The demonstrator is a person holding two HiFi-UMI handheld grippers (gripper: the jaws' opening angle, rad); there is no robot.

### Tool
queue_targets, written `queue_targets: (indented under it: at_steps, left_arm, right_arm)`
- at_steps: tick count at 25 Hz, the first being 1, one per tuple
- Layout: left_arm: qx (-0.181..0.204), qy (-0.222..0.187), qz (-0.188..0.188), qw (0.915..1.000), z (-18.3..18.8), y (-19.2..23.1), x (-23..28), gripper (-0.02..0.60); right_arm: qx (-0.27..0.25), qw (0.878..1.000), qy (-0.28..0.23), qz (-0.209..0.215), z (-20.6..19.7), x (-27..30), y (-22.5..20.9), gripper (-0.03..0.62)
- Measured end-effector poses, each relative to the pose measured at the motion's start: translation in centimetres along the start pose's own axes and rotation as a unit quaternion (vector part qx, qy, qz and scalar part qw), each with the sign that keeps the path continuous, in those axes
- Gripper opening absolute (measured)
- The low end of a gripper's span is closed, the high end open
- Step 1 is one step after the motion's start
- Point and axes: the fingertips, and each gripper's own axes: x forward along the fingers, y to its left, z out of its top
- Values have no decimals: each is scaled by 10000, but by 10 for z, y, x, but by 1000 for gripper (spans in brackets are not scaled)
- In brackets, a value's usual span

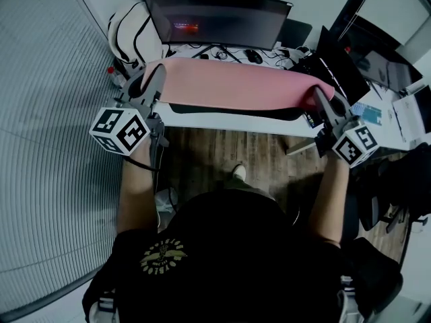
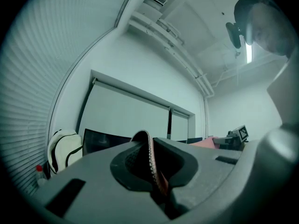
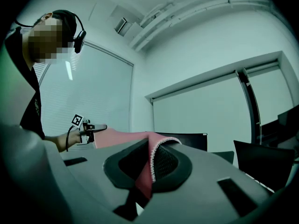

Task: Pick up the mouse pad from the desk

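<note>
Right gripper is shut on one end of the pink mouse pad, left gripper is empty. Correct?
Not quite. The left gripper is not empty: the left gripper view shows its jaws shut on the other end of the pink mouse pad. The right gripper is shut on one end, as stated.

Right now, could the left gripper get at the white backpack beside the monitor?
Probably not: the left gripper is shut on one end of the pink mouse pad, with the right gripper holding the other. The white backpack stands close beyond it, unobstructed, but the pad would have to be released first.
</note>
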Motion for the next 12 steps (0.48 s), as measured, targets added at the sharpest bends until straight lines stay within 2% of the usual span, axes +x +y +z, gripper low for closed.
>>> queue_targets:
  at_steps: [12]
  left_arm:
    - [124,-82,-139,9998,18,-17,3,21]
  right_arm:
    - [-128,9998,-123,-112,15,-18,1,18]
